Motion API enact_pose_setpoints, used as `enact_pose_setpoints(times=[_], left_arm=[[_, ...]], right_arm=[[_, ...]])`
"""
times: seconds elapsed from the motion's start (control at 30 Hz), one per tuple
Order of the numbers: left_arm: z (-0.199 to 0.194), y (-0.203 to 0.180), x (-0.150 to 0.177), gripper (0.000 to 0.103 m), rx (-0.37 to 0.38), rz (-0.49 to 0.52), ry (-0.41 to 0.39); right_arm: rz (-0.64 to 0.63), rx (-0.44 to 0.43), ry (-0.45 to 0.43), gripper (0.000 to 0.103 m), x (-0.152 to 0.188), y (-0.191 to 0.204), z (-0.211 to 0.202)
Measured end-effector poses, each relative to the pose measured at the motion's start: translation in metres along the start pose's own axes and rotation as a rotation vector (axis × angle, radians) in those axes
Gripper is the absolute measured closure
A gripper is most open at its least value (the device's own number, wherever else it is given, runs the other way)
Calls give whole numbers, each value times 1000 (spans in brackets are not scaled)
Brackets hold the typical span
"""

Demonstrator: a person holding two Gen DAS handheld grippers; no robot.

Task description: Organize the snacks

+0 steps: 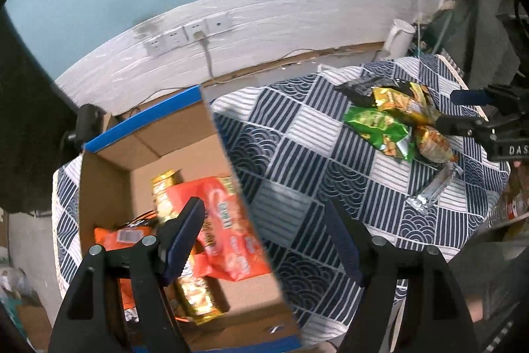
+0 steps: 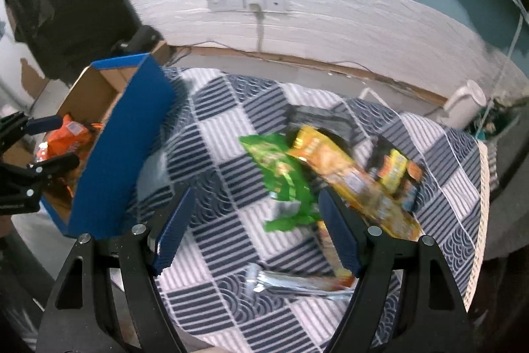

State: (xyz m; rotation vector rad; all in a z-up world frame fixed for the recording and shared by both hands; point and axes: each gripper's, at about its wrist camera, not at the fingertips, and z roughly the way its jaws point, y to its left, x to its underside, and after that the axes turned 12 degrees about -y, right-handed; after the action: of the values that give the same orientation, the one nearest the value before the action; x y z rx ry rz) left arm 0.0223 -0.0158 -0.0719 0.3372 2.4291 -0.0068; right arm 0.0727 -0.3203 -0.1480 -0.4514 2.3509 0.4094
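Through the left wrist camera we hang over the cardboard box [image 1: 155, 154] at the left edge of the table [image 1: 297, 154]. Our left gripper [image 1: 264, 240] is spread wide and holds nothing. One finger sits over the box interior, the other over the checked cloth outside it. Down inside lie an orange snack bag [image 1: 228, 230], a gold packet [image 1: 165, 187] and a smaller orange pouch [image 1: 122, 237]. Far off near the right edge, the unsorted pile waits: a green bag [image 1: 380, 128], a yellow bag [image 1: 403, 101], a dark packet [image 1: 363, 88], a clear wrapper [image 1: 433, 187].

Switching to the right wrist camera, our right gripper [image 2: 254, 234] is released too, its jaws wide apart and bare. It hovers above the cloth, with the green bag [image 2: 281, 174] just ahead, partly between the fingertips. The long yellow bag [image 2: 350, 184] runs beside the right finger, and the silver wrapper [image 2: 297, 283] lies nearest us. This view is blurred, so we judge depth loosely.

The risk, we reckon: the bags overlap, so closing here could pinch two at once or drag the yellow one along. Slick foil could also slip free on the way across to the box [image 2: 122, 151].
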Motion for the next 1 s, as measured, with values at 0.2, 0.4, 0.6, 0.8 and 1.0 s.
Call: enact_pose_setpoints(times=[0.2,0.4,0.6,0.8,1.0], left_arm=[[15,-25,-5,22,29,27,27],[30,-42,-8,22,65,32,60],[49,-56,-11,22,89,35,91],[74,-62,-15,22,126,0,136],[103,-64,-19,22,139,-45,180]], right_arm=[[51,36,-7,25,11,-37,-7],[79,61,6,25,20,-69,-3],[65,82,31,25,29,-94,12],[54,94,51,25,38,-116,32],[6,66,53,25,38,-122,49]])
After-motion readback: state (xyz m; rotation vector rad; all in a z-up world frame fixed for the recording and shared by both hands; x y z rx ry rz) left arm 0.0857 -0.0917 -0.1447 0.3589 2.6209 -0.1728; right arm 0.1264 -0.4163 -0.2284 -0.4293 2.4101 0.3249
